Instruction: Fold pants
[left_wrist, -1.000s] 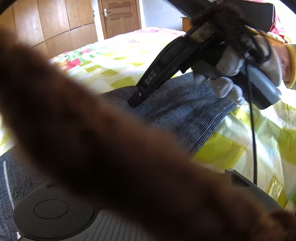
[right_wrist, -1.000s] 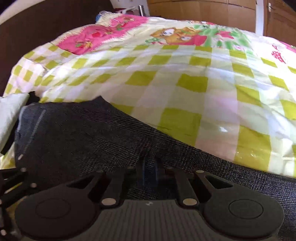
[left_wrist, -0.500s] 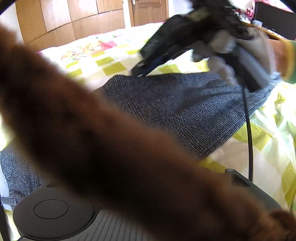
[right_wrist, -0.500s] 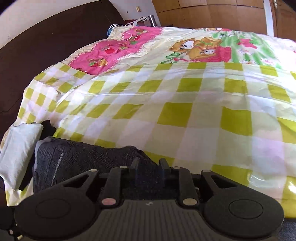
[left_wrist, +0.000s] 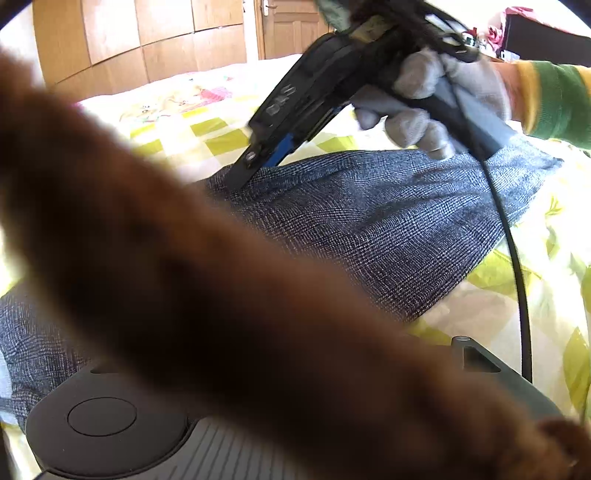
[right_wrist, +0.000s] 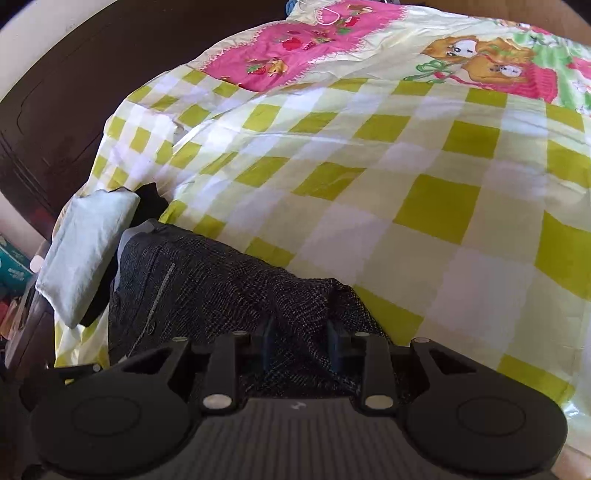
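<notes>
**Pants gripped at a fold on the bed**

The grey pants are spread on the checked quilt, partly folded over. The right gripper is seen with a bunched fold of cloth pinched between its narrowly set fingers. It is held by a gloved hand. The left gripper's fingers are hidden behind a blurred brown shape, so their state cannot be told. A pale pillow lies beside the pants.
</notes>
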